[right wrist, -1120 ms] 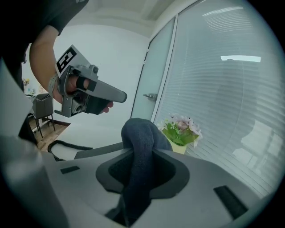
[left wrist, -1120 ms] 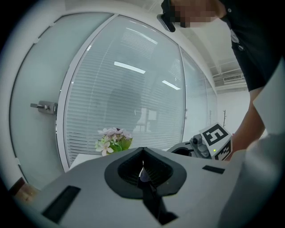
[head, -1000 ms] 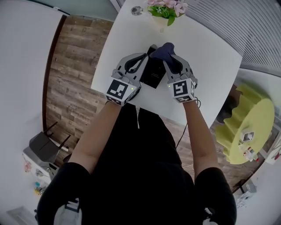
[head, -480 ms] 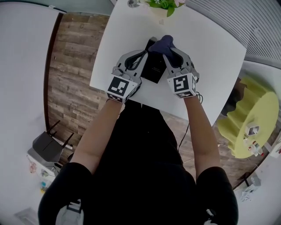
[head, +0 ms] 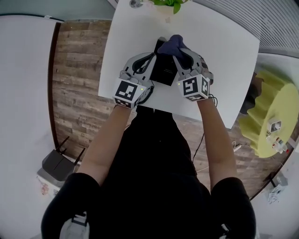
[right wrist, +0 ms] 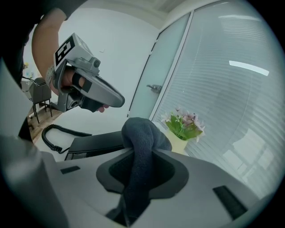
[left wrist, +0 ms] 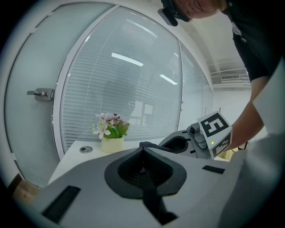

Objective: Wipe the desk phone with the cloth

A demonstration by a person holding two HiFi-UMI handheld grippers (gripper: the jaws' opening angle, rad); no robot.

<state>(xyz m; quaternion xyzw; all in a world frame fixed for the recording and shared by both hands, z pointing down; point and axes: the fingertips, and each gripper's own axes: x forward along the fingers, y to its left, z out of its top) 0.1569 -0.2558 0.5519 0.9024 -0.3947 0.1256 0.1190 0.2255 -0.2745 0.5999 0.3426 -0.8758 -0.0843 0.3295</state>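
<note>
The black desk phone (head: 163, 70) lies on the white table (head: 224, 60), between my two grippers. My right gripper (head: 181, 52) is shut on a dark blue cloth (head: 172, 45), which bunches over the phone's far right corner. In the right gripper view the cloth (right wrist: 140, 138) rises out of the jaws, with the phone (right wrist: 95, 142) just behind it to the left. My left gripper (head: 155, 56) is at the phone's left side; its own view shows the left gripper (left wrist: 143, 149) shut, with nothing seen between the jaws.
A flower pot (head: 169, 5) and a round grommet (head: 135, 3) sit at the table's far edge. The phone's coiled cord (right wrist: 53, 133) trails toward the near edge. Wood floor lies to the left, and a yellow round table (head: 273, 126) stands to the right.
The head view has shifted a little. Both grippers and the cloth stay at nearly the same place on the phone.
</note>
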